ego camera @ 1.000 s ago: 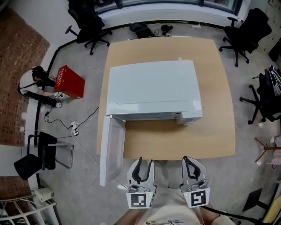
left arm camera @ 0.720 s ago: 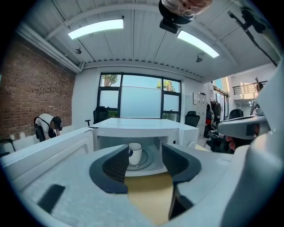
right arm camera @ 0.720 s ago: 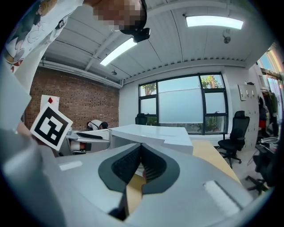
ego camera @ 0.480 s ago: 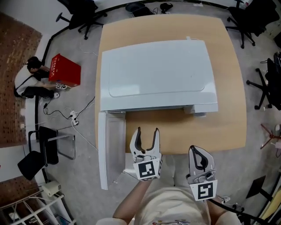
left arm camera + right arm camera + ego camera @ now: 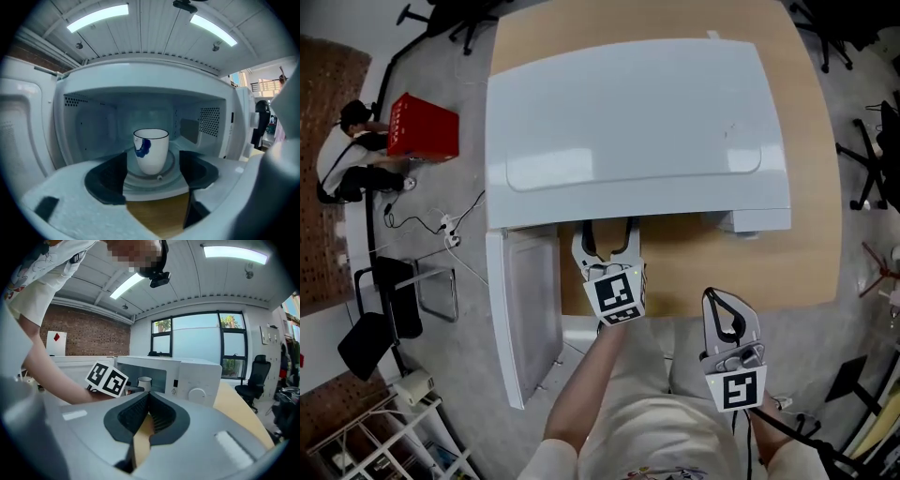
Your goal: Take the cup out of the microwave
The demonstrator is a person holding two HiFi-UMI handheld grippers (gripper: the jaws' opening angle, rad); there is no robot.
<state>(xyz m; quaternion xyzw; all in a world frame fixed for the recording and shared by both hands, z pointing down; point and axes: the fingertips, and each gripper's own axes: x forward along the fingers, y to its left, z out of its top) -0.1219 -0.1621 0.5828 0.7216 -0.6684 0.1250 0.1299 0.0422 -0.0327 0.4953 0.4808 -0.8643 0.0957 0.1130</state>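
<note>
The white microwave point(image 5: 637, 131) stands on the wooden table point(image 5: 769, 272) with its door point(image 5: 525, 309) swung open to the left. Inside, a white cup point(image 5: 150, 150) with a blue mark stands upright on the turntable; it also shows small in the right gripper view point(image 5: 144, 381). My left gripper point(image 5: 607, 231) is at the microwave's opening, its jaws opening wide. The cup stands farther in, in line with the gap point(image 5: 153, 176), and nothing touches it. My right gripper point(image 5: 723, 302) hangs back off the table's near edge, shut point(image 5: 149, 404) on nothing.
A red box point(image 5: 422, 128) and a person sitting on the floor point(image 5: 342, 159) are at the left. A black folding chair point(image 5: 389, 309) stands beside the open door. An office chair point(image 5: 253, 380) stands past the table's right side.
My left gripper has gone forward from the table's near edge to the microwave's opening and its jaws have spread. The right gripper stays shut near the table's edge. The head view has closed in over the microwave.
</note>
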